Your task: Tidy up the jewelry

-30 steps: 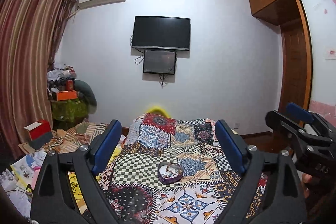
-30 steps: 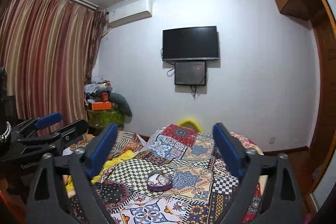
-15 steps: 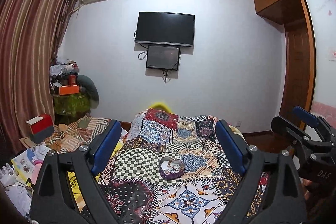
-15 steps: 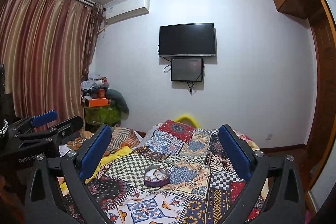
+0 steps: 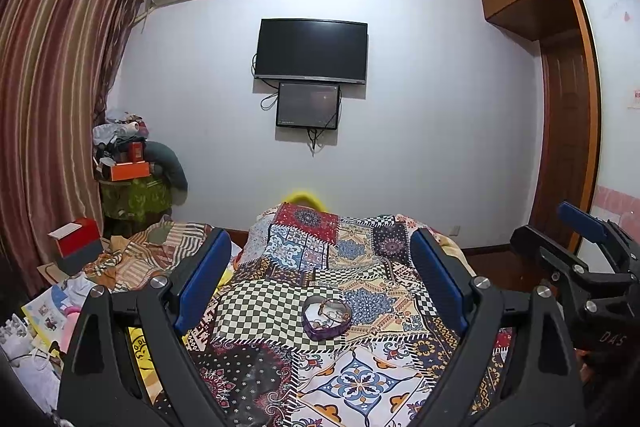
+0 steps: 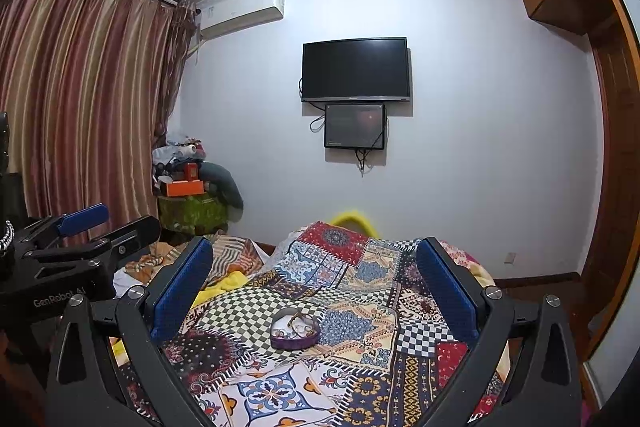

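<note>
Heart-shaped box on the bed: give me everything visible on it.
The heart-shaped box is a small, shallow, open container with purple walls that look fabric-covered or cardboard. No lid is in view. Inside lie a few small jewelry pieces, thin rings or loops, too small to identify. It sits flat on the patchwork quilt, at the edge of its checkered patch. Only the quilt touches it; both grippers are clear of it.

Both tools were black plastic frames with silver screw heads and blue pads on the fingers (image 5: 204, 273). The left gripper (image 6: 80, 223) carried white "GenRobot AI" lettering; the right gripper (image 5: 576, 227) showed "DAS".
</note>
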{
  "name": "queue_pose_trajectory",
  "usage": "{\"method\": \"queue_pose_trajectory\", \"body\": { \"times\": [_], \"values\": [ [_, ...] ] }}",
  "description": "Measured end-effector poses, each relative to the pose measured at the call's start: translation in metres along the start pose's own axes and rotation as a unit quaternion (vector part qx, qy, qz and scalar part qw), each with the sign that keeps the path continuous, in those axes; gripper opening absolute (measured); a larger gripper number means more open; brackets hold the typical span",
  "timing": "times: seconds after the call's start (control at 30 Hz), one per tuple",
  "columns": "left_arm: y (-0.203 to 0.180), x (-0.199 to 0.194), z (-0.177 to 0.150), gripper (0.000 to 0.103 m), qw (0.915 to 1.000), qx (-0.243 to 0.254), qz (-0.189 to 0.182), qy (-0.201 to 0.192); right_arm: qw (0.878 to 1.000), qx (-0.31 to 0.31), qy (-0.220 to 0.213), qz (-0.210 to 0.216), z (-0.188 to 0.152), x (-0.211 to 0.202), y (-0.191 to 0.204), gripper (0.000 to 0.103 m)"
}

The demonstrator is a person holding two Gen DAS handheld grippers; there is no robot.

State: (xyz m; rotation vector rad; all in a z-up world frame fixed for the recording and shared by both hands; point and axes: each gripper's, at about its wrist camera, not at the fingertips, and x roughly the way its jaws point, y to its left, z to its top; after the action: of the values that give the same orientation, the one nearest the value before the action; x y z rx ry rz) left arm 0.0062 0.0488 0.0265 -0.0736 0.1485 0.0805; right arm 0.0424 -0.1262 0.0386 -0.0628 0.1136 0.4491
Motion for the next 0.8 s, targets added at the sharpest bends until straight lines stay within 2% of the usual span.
{"method": "queue_pose_trajectory", "body": {
  "times": [0.17,0.8],
  "values": [
    [-0.002,0.002,-0.002,0.095,1.0,0.005,-0.002,0.004,1.0,0.002,0.004,-0.001,0.0,0.001,-0.002,0.101],
    [-0.013,0.0,-0.002,0.096,0.9997,0.025,-0.002,0.0,1.0,0.017,0.016,-0.003,-0.001,0.002,-0.01,0.101]
  ]
}}
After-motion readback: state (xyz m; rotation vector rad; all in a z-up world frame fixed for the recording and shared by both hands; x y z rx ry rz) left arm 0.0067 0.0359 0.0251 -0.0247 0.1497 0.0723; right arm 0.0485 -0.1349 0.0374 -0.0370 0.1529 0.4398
